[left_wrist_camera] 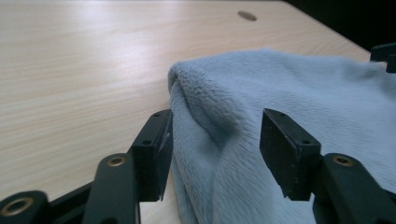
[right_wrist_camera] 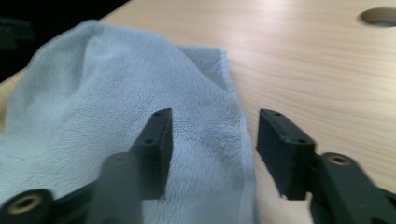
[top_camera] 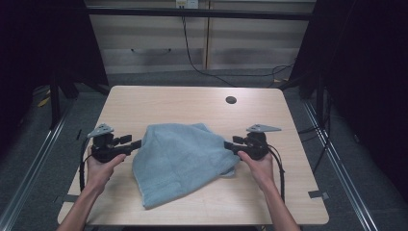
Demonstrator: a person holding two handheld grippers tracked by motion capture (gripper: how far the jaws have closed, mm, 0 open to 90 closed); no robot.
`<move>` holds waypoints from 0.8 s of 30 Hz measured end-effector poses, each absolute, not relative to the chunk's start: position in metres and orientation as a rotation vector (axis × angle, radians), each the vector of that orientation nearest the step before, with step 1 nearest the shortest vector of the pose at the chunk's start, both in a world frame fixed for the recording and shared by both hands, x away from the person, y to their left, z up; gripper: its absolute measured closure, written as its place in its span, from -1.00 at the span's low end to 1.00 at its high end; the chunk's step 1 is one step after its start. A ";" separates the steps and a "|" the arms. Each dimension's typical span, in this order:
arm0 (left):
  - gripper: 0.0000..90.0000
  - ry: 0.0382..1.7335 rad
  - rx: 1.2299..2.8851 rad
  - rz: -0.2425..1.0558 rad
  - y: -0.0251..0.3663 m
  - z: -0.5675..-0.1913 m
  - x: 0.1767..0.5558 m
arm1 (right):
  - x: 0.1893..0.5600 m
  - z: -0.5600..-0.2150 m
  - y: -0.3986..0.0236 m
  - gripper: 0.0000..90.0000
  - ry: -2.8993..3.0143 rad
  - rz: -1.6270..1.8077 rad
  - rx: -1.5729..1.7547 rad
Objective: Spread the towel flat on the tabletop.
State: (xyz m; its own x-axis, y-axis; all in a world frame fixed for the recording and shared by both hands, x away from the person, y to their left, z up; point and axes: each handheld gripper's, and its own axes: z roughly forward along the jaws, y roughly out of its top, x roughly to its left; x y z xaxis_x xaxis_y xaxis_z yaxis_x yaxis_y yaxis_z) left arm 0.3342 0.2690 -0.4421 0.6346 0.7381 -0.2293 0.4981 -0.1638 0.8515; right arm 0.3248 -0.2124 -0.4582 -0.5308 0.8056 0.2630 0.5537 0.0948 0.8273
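One soft pale-blue terry towel (top_camera: 185, 161) lies crumpled on one light wood-grain counter (top_camera: 187, 103) with rounded corners, a little nearer the person's edge than the far one. Two black claws work at it, one in each of the person's two hands. The left claw (top_camera: 136, 143) sits at the towel's left edge and the right claw (top_camera: 229, 145) at its right edge. One dark round hole (top_camera: 231, 100) is cut in the counter beyond the towel, toward the far right.

In the left gripper view the left claw (left_wrist_camera: 215, 140) has its jaws apart, with a raised fold of the towel (left_wrist_camera: 280, 88) standing between them; the left jaw lies against the cloth, the right jaw shows a gap. In the right gripper view the right claw (right_wrist_camera: 212, 140) is likewise apart, straddling the towel's (right_wrist_camera: 140, 93) hemmed edge, one jaw over cloth and the other over bare wood (right_wrist_camera: 317, 70). That view is slightly blurred.

The towel's underside and inner folds are hidden. The person's forearms are cut off at the bottom of the high view. Bare counter lies open beyond the towel up to the far edge, with narrower strips at the left, right and near edges. The surroundings are dark, with the floor and cables hard to make out.
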 end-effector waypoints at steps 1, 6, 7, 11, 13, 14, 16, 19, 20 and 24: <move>0.02 0.955 1.846 0.289 0.269 -0.441 0.325 | 0.317 -0.455 -0.218 0.00 2.095 1.438 1.356; 0.27 0.778 1.977 0.210 0.253 -0.450 0.280 | 0.283 -0.455 -0.228 0.23 2.156 1.420 1.323; 0.32 0.742 2.007 0.173 0.249 -0.453 0.274 | 0.277 -0.458 -0.227 0.29 2.183 1.408 1.315; 0.33 0.678 2.079 0.103 0.234 -0.471 0.258 | 0.262 -0.472 -0.220 0.49 2.271 1.409 1.270; 0.28 0.672 2.107 0.070 0.230 -0.479 0.256 | 0.261 -0.479 -0.217 0.53 2.317 1.381 1.258; 0.26 0.669 2.121 0.076 0.228 -0.483 0.254 | 0.261 -0.482 -0.216 0.53 2.327 1.375 1.260; 0.20 0.647 2.145 0.049 0.225 -0.488 0.253 | 0.263 -0.487 -0.213 0.49 2.354 1.346 1.257; 0.06 0.646 2.172 0.051 0.217 -0.495 0.251 | 0.268 -0.493 -0.210 0.42 2.389 1.319 1.247; 0.03 0.646 2.184 0.066 0.215 -0.496 0.250 | 0.270 -0.495 -0.208 0.40 2.391 1.303 1.241; -0.14 0.620 2.216 0.076 0.211 -0.497 0.248 | 0.274 -0.499 -0.206 0.30 2.400 1.262 1.226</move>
State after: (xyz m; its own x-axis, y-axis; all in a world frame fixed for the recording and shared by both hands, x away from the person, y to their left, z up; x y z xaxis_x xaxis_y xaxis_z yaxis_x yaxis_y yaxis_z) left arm 0.2483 0.2112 -0.4971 0.8773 0.4566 -0.1476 0.4076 -0.5469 0.7313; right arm 0.2737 -0.2055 -0.4993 -0.6492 0.7299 0.2138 0.5899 0.3058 0.7473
